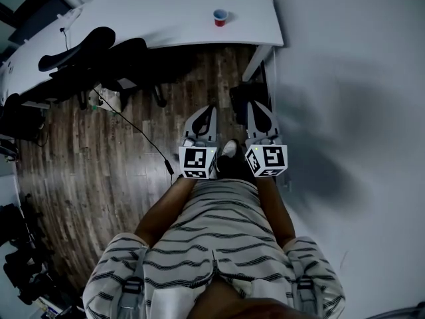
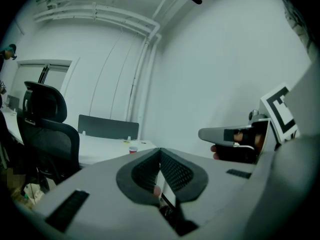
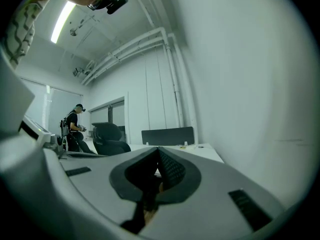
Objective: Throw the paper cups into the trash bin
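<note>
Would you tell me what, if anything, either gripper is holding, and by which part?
Nothing is held: the left gripper and right gripper are both shut and empty.

I've got a long white surface [image 1: 166,12] w/ one red paper cup [image 1: 220,17] upright on it, nr the right end, clear of the edges. Below: wood-plank floor [image 1: 86,178], w/ black office chairs [image 1: 76,50] pulled up to the surface & a thin black cable [image 1: 136,128] trailing across the planks.
</note>
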